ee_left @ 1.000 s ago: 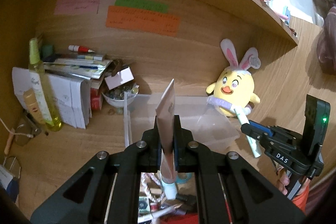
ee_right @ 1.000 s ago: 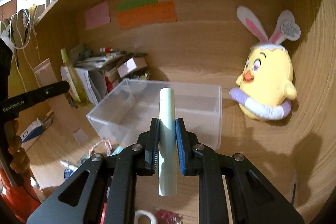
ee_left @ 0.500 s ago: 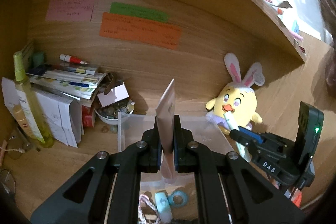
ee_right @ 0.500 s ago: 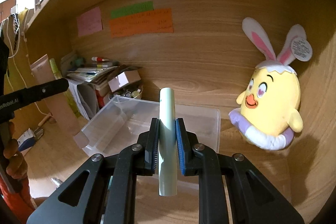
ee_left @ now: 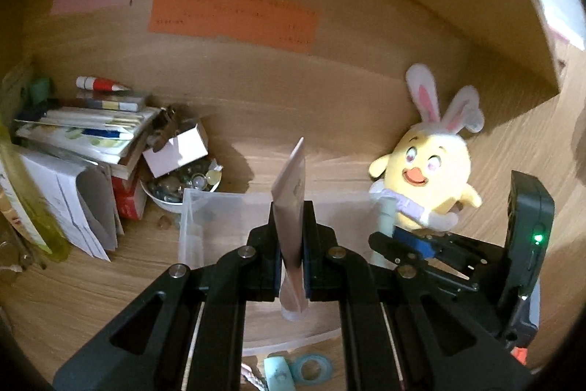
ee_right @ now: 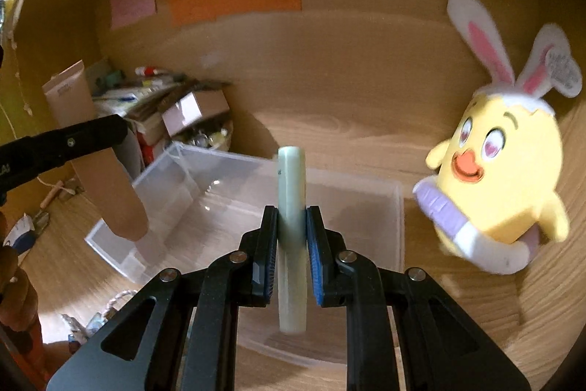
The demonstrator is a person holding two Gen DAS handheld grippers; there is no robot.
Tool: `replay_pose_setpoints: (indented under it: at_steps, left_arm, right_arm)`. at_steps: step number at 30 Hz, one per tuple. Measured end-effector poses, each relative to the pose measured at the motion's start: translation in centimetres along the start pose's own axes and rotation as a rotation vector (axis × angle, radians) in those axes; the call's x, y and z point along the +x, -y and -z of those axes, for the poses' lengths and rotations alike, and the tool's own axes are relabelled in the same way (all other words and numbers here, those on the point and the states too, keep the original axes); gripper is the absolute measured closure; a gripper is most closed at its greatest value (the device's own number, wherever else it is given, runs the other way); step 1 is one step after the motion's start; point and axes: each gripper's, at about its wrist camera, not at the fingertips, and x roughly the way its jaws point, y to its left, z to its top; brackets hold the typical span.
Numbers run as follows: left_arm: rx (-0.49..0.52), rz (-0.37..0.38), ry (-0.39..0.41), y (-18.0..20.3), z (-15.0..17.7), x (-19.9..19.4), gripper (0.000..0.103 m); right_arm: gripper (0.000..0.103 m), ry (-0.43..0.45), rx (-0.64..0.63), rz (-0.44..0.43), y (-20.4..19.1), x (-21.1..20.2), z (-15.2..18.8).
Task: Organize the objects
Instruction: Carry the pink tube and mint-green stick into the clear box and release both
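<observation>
My left gripper (ee_left: 292, 207) is shut on a flat pinkish-beige squeeze tube (ee_left: 291, 187), held upright with its crimped end up. In the right wrist view that same tube (ee_right: 110, 185) hangs over the left end of a clear plastic box (ee_right: 366, 204). My right gripper (ee_right: 291, 218) is shut on a pale green cylindrical tube (ee_right: 291, 193), also upright, above the box's middle. The left wrist view shows the box (ee_left: 190, 226) right below and ahead, with my right gripper (ee_left: 399, 239) at its right end.
A yellow chick plush with rabbit ears (ee_right: 501, 171) leans at the right of the wooden alcove. Stacked papers and books (ee_left: 84, 131), a small white carton (ee_left: 175, 149), a bowl of trinkets (ee_left: 183, 185) and a yellow-green bottle (ee_left: 33, 207) crowd the left. Tape rolls (ee_left: 311, 365) lie in front of the box.
Both grippers have moved forward into the alcove with their tubes, so the clear box now lies right under them and the plush and back wall look larger.
</observation>
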Motion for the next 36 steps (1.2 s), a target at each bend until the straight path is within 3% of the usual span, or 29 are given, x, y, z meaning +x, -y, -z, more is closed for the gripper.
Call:
replay_pose_setpoints:
  at_steps: [5, 13, 16, 21, 23, 25, 28, 31, 33, 36]
  left_arm:
    - [-0.008, 0.02, -0.054, 0.0, 0.8, 2.1, 0.095]
    - [-0.094, 0.162, -0.179, -1.5, 1.6, 4.7, 0.095]
    - [-0.102, 0.14, -0.204, -1.8, 1.8, 5.4, 0.095]
    - [-0.094, 0.047, -0.225, -2.3, 2.2, 6.1, 0.092]
    - [-0.074, -0.001, -0.224, -2.3, 2.3, 6.3, 0.083]
    - [-0.053, -0.055, -0.209, -2.2, 2.4, 6.1, 0.063]
    - [-0.024, -0.088, -0.187, -2.1, 2.3, 5.6, 0.049]
    - [0.0, -0.074, -0.193, -1.6, 2.1, 5.2, 0.039]
    - [0.015, -0.071, -0.198, -1.1, 2.1, 4.9, 0.038]
    - [0.047, -0.078, -0.198, -0.4, 2.1, 4.2, 0.034]
  right_arm:
    - [0.089, -0.051, -0.007, 0.016, 0.1, 2.0, 0.5]
    - [0.089, -0.096, -0.014, 0.007, 0.0, 3.4, 0.8]
    - [0.089, -0.101, 0.001, -0.03, 0.1, 3.3, 0.7]
    - [0.089, -0.104, -0.021, -0.007, -0.4, 3.5, 0.7]
    - [0.089, -0.107, -0.03, 0.008, -0.6, 3.7, 0.8]
    - [0.089, -0.116, -0.034, 0.015, -0.6, 3.9, 0.9]
    - [0.088, -0.13, -0.027, 0.014, -0.4, 4.0, 0.9]
    - [0.071, -0.134, -0.023, 0.02, -0.2, 4.0, 0.9]
    - [0.051, -0.125, -0.018, 0.027, -0.1, 3.7, 0.9]
    - [0.039, -0.1, -0.023, 0.037, -0.2, 3.0, 0.6]
